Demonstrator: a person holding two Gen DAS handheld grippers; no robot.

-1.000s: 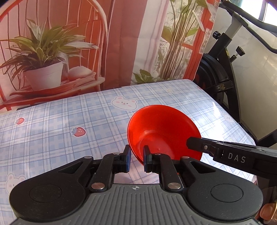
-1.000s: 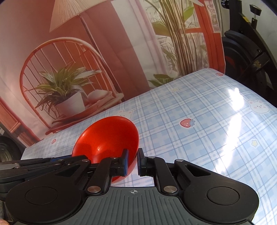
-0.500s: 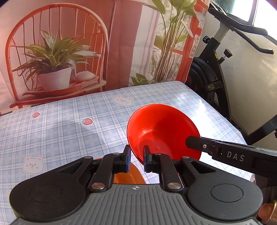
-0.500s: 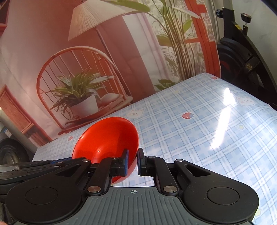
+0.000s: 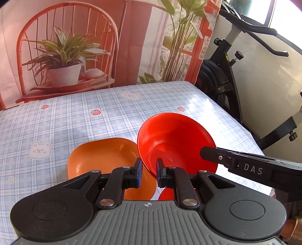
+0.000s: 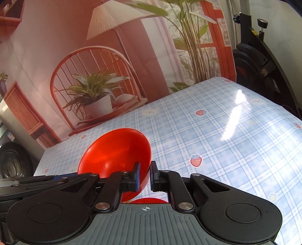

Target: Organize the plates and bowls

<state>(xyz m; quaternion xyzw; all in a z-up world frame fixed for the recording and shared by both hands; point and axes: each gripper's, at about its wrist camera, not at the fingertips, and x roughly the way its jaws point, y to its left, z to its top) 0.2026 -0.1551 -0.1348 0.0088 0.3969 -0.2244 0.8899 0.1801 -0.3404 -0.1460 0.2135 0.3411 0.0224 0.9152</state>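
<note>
Since before, we had lifted the one red bowl [image 5: 175, 143] above one orange plate [image 5: 105, 160], its rim clamped in both left gripper [image 5: 148, 174] and right gripper [image 6: 144, 176].

Both views are bright and sharp, lit by daylight from a window [image 5: 283, 11] blown out to white at upper right. Hard glare streaks cross the glossy plaid tablecloth [image 6: 232, 122], and the red bowl [image 5: 175, 139] glows saturated. Fisheye distortion bends the edges, with dark vignetted corners.

Left gripper [image 5: 148, 172] jaws clamp the red bowl [image 5: 176, 144] above an orange plate [image 5: 102, 157].
</note>
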